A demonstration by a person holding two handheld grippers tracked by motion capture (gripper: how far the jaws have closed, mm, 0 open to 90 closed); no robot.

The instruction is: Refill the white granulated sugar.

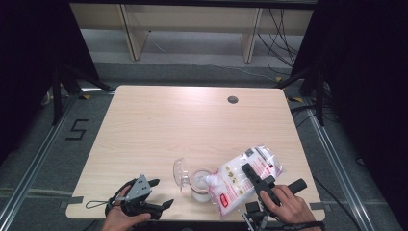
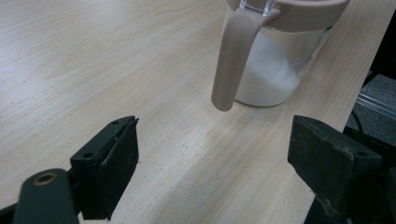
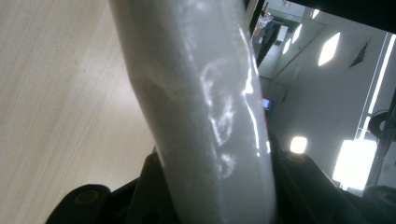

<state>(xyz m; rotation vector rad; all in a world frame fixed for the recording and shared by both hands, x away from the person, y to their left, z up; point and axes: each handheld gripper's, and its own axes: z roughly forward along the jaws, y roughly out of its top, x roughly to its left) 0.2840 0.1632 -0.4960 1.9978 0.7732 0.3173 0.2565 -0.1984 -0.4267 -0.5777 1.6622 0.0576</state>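
- Landmark: the jar (image 1: 200,185), clear glass with a beige collar and hinged lid open, stands near the front edge of the surface (image 1: 159,130); white granules already cover its bottom.
- I hold the bag (image 1: 243,179) pinched in my right tongs (image 1: 253,176). It lies to the right of the jar, its long axis slanting down leftward, its low corner at the jar's mouth.
- In the right gripper view the white plastic sits squeezed between both jaws.
- My left tongs (image 1: 161,193) rest spread wide and empty, left of the jar; its beige handle (image 2: 231,58) faces them.
- Judgement: the pour depends on keeping that low corner over the mouth; my left tongs are the free ones to steady the jar.
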